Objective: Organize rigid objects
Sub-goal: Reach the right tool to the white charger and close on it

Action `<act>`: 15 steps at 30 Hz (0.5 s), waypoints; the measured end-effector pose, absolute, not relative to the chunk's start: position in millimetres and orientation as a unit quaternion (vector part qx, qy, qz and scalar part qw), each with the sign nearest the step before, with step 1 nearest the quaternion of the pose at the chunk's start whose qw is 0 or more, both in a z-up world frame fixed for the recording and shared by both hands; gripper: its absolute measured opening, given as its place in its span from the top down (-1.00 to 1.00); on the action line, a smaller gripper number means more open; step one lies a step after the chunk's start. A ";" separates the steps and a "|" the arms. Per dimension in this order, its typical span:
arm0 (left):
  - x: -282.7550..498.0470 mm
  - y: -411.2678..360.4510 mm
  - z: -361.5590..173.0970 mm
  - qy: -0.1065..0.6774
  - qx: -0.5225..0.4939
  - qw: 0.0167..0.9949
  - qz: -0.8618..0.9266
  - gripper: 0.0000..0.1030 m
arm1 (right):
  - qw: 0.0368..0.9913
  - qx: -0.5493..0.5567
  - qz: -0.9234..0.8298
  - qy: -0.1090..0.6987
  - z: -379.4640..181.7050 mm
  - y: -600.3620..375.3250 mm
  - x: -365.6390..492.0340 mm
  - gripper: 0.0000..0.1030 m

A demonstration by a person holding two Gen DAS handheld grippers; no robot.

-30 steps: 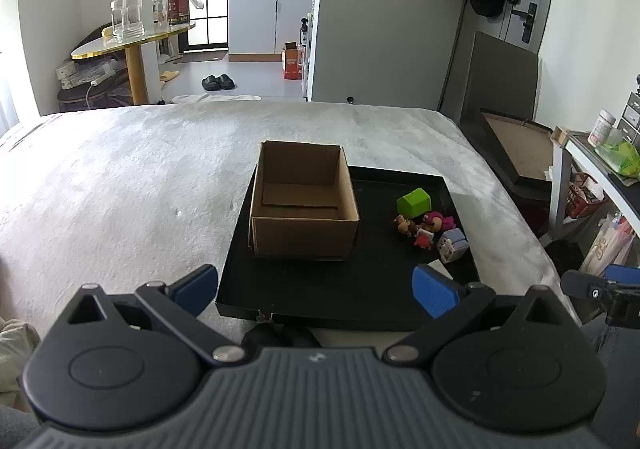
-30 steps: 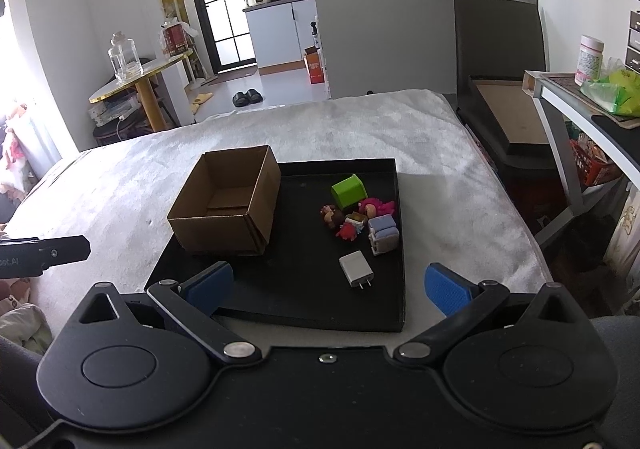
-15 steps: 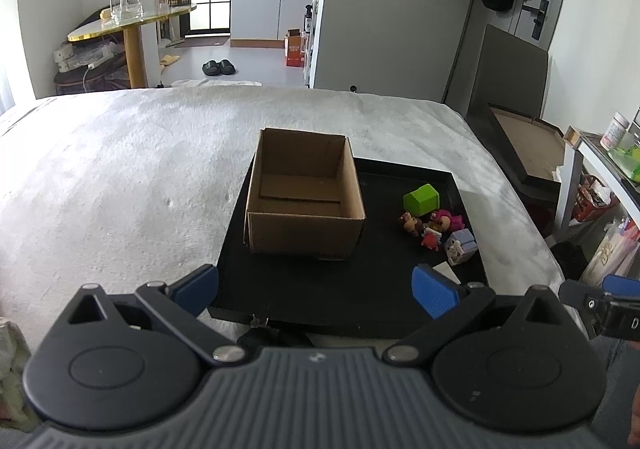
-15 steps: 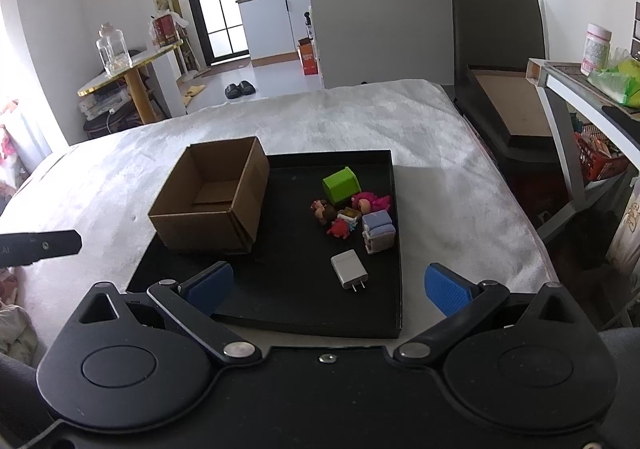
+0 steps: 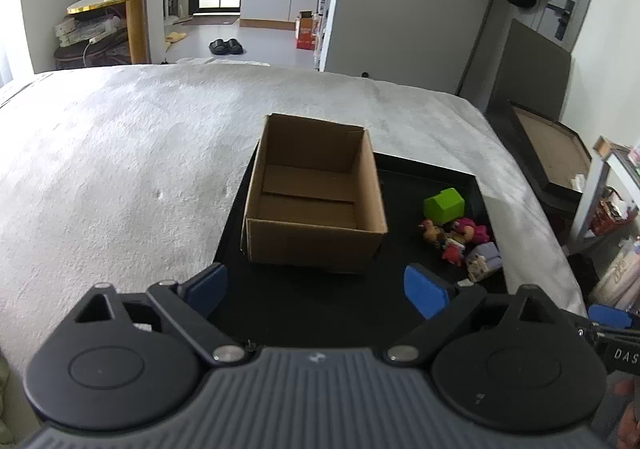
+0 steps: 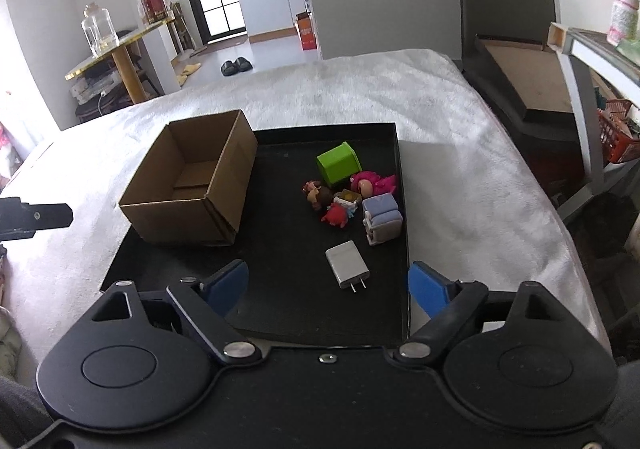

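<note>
Charger (image 6: 347,264) lies between right fingers (image 6: 427,287), untouched.

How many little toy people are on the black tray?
3 that I can tell. A pink one lies by the tray's right edge, a brown-haired one left of it, and a red one just in front. They are bunched together, so another could be hidden.

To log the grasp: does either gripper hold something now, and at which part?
Nothing is held. The left gripper and right gripper are open, jaws just closing on nothing.
</note>
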State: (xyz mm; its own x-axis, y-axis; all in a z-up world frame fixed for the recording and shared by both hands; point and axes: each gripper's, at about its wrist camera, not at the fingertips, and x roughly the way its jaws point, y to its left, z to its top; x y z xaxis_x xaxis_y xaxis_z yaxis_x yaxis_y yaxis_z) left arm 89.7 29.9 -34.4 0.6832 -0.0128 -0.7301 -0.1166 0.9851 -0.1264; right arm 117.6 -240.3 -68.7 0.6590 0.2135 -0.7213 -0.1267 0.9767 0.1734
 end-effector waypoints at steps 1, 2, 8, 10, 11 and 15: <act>94.5 31.3 -37.0 0.399 -0.083 0.913 0.031 -0.83 | 0.908 0.054 0.094 0.405 -71.3 -239.7 120.9 -0.62; 98.0 32.1 -39.2 0.401 -0.084 0.912 0.032 -0.81 | 0.907 0.055 0.095 0.407 -74.3 -239.0 124.3 -0.60; 119.1 41.8 -47.9 0.412 -0.087 0.906 0.051 -0.65 | 0.898 0.054 0.100 0.425 -93.0 -233.4 143.6 -0.54; 126.8 45.3 -48.5 0.416 -0.088 0.903 0.060 -0.60 | 0.895 0.054 0.104 0.431 -99.8 -231.6 149.9 -0.53; 129.6 47.2 -48.5 0.417 -0.089 0.902 0.062 -0.58 | 0.893 0.056 0.106 0.433 -102.9 -231.0 152.7 -0.53; 143.1 50.0 -54.3 0.423 -0.080 0.900 0.073 -0.44 | 0.888 0.057 0.113 0.442 -117.5 -228.9 166.3 -0.49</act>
State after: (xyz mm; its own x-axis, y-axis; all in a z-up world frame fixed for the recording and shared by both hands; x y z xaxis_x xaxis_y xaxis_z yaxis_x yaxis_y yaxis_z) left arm 143.1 50.0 -54.3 0.6318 0.0634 -0.7725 -0.1981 0.9768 -0.0819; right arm 166.3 -228.9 -117.5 0.5834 0.2512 -0.7724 -0.1502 0.9679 0.2013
